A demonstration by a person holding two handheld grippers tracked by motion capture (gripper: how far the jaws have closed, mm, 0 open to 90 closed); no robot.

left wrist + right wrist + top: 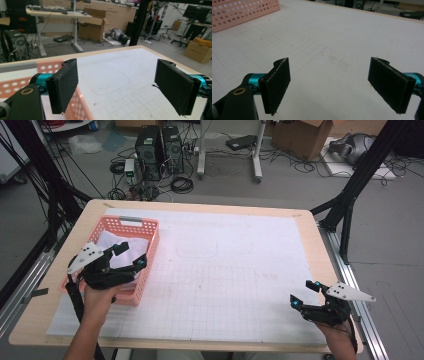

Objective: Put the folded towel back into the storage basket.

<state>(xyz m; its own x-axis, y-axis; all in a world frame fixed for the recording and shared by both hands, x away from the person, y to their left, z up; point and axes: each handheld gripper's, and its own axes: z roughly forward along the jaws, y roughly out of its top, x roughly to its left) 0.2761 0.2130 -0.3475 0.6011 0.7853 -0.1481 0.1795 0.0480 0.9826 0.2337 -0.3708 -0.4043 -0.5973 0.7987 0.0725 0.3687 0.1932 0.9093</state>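
A pink perforated basket (131, 222) stands at the table's left side with white cloth (112, 242) lying in it. My left gripper (131, 255) hovers over the basket's near right part, jaws wide apart and nothing between them. In the left gripper view the left gripper (117, 87) looks past the basket's rim (15, 83) across the white mat. My right gripper (303, 293) rests low over the mat at the near right, open and empty. Between its jaws in the right gripper view, the right gripper (329, 85) frames bare mat, with the basket (242, 12) far off at the upper left.
A white gridded mat (225, 270) covers most of the wooden table (200, 206). Black frame posts (350, 195) stand off the right and left edges. Computers, cables and cardboard boxes lie on the floor beyond the far edge.
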